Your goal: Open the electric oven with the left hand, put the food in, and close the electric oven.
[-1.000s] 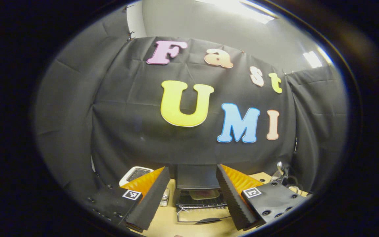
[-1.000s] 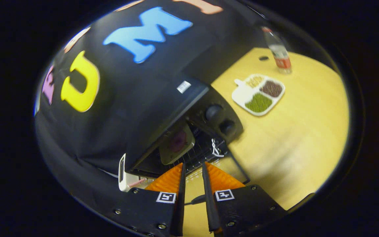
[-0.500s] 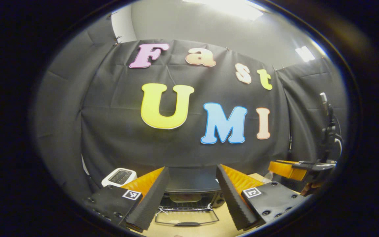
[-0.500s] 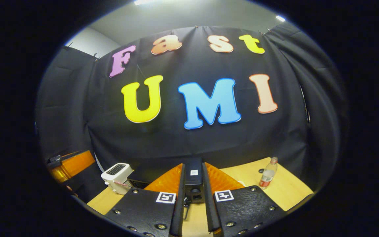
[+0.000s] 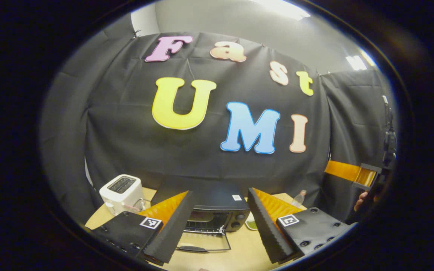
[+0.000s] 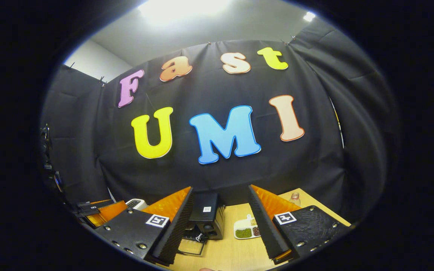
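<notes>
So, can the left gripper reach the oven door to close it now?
Probably yes: the left gripper is open and faces the oven, whose door lies folded down with nothing between them.

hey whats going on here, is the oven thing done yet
Not yet. A person holds two grippers above a wooden table, both with jaws open and empty. The electric oven stands with its door folded down, and something pale, likely the food, sits on the rack inside. The left gripper faces the oven from a distance; the right gripper hangs off to the side. Closing the door is what remains.
</notes>
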Demonstrator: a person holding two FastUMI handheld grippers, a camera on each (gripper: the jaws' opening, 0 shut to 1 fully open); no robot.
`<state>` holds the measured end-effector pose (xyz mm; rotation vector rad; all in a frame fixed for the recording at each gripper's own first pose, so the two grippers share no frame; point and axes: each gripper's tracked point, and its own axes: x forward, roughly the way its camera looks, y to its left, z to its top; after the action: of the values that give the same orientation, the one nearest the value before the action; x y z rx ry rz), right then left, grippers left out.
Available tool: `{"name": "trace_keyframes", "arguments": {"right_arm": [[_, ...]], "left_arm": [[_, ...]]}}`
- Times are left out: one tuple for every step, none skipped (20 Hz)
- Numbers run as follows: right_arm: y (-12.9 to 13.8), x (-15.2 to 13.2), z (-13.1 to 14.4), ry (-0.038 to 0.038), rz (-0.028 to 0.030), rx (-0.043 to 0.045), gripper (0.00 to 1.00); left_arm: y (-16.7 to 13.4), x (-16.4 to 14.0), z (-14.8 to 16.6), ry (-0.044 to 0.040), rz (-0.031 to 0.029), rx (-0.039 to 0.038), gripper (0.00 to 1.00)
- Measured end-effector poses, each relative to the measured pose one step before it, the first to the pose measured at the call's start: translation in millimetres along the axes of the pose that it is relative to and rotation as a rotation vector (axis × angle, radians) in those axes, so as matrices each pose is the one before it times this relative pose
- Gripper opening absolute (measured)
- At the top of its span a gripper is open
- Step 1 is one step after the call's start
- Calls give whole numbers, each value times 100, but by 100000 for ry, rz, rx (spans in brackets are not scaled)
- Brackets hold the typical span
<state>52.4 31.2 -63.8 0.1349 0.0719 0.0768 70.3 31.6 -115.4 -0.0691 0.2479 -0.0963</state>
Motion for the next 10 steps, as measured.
{"name": "trace_keyframes", "arguments": {"right_arm": [[-413, 42, 25, -54, -590, 193, 87], [-625, -112, -138, 372, -882, 285, 87], [-311, 9, -126, 354, -300, 494, 87], [-323, 112, -143, 634, -596, 484, 87], [-374, 80, -251, 551, -473, 1025, 87], [-203, 23, -435, 1062, -137, 1138, 87], [-372, 110, -618, 1605, -463, 935, 87], [-357, 18, -530, 1691, -846, 940, 87], [-364, -24, -347, 1234, -718, 921, 87], [-257, -117, -282, 853, -731, 753, 87]], "left_arm": [[191, 297, -1232, 3774, 564, 1621, 96], [62, 555, -1269, 4037, 101, 1332, 92], [144, 543, -1430, 3961, -105, 579, 96], [-19, 527, -1311, 3850, -112, 327, 96], [49, 499, -1428, 4270, -246, -144, 100], [205, 454, -1410, 3832, -147, -1155, 97], [-7, 360, -1312, 3902, -79, -1683, 96], [267, 314, -1121, 3635, 550, -1368, 96], [317, 370, -1217, 2852, 668, -934, 92], [541, 559, -1058, 3025, 752, -677, 96]]}}
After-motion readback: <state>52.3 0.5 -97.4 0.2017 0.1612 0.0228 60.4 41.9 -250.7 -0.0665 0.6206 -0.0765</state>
